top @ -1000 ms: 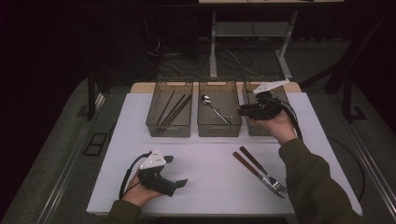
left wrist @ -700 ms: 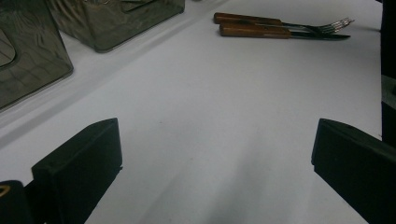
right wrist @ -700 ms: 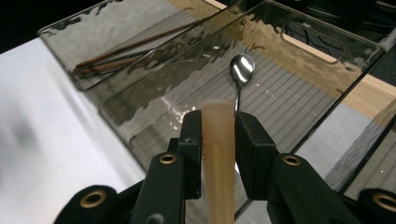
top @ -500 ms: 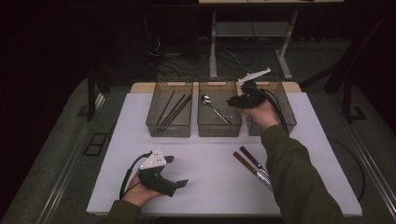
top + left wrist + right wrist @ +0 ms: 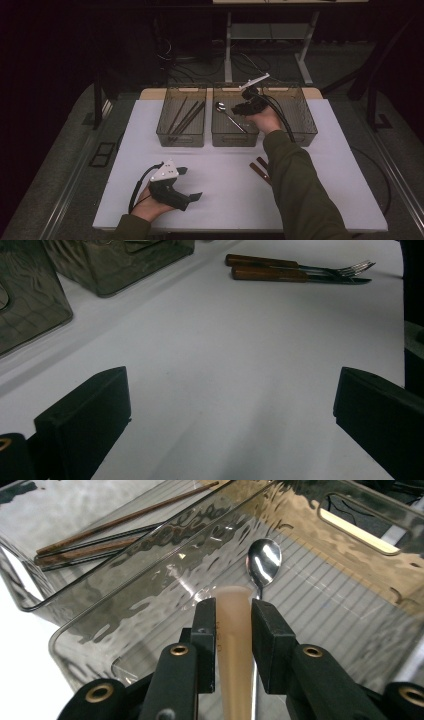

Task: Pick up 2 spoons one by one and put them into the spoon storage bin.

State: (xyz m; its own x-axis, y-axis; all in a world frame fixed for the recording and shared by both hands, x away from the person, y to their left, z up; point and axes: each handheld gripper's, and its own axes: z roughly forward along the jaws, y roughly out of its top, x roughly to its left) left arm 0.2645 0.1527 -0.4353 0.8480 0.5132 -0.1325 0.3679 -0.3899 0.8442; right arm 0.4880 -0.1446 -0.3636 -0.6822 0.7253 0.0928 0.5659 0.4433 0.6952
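Right gripper view | right gripper [image 5: 233, 617] clamped on tan handle [image 5: 234, 645] over spoon [image 5: 263, 562] | left gripper [image 5: 227, 405] gapes, empty

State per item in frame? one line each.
Left tongs: open, empty, resting low over the white table.
Right tongs: shut on a tan wooden handle, over the middle smoked-plastic bin.
Steel spoon: lying in that bin.
Brown chopsticks: lying in the left bin.

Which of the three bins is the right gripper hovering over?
The middle bin, the one holding the spoon; the left bin holds chopsticks, and the right gripper grips a pale handle.
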